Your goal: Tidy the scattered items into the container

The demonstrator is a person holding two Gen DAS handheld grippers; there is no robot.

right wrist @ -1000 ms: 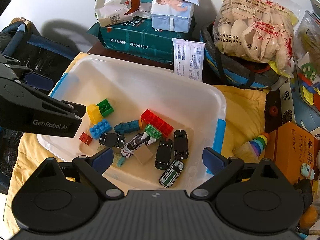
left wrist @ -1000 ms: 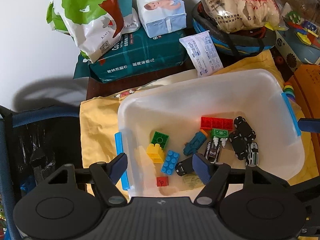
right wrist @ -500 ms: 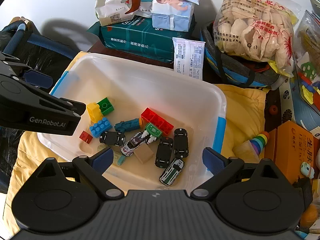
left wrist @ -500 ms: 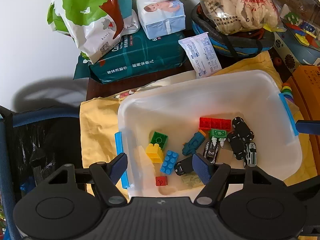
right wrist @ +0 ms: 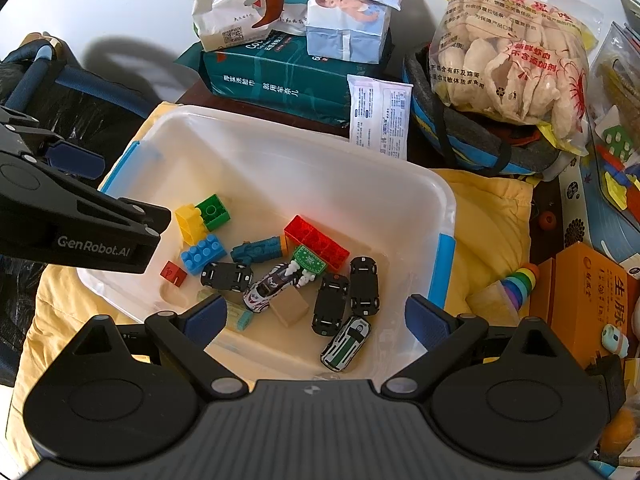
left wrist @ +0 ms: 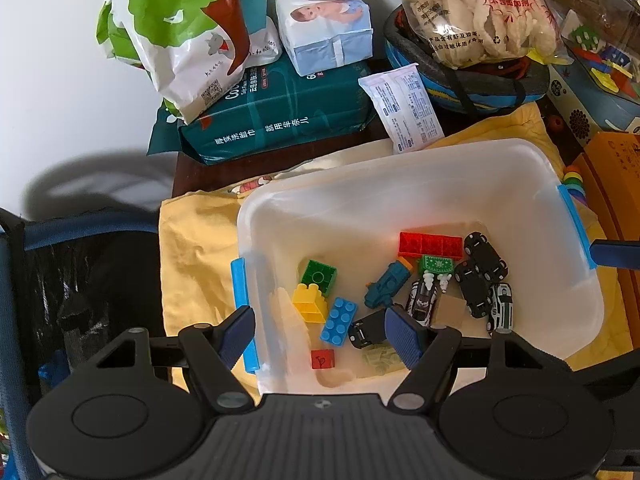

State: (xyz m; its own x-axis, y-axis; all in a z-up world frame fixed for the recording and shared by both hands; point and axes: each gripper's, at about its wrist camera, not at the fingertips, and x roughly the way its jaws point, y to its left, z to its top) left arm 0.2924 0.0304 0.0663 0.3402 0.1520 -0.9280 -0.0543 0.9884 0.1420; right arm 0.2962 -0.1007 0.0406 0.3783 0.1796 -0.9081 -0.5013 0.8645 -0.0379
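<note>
Place: a home with a small child.
Ahead of the jaws: baby wipes pack (left wrist: 328, 26), nappy pack (left wrist: 276, 120), snack bag (right wrist: 516, 52).
Below the jaws: toy bin (right wrist: 280, 152) on yellow blanket (right wrist: 488, 216).

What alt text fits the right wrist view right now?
Open right gripper hovers over a translucent plastic bin with blue latches holding toy cars and bricks, including a red plastic brick plate. The open left gripper reaches in from the left.

The left tongs (right wrist: 132, 236) cover the container's (right wrist: 304, 168) near-left corner (right wrist view).
</note>
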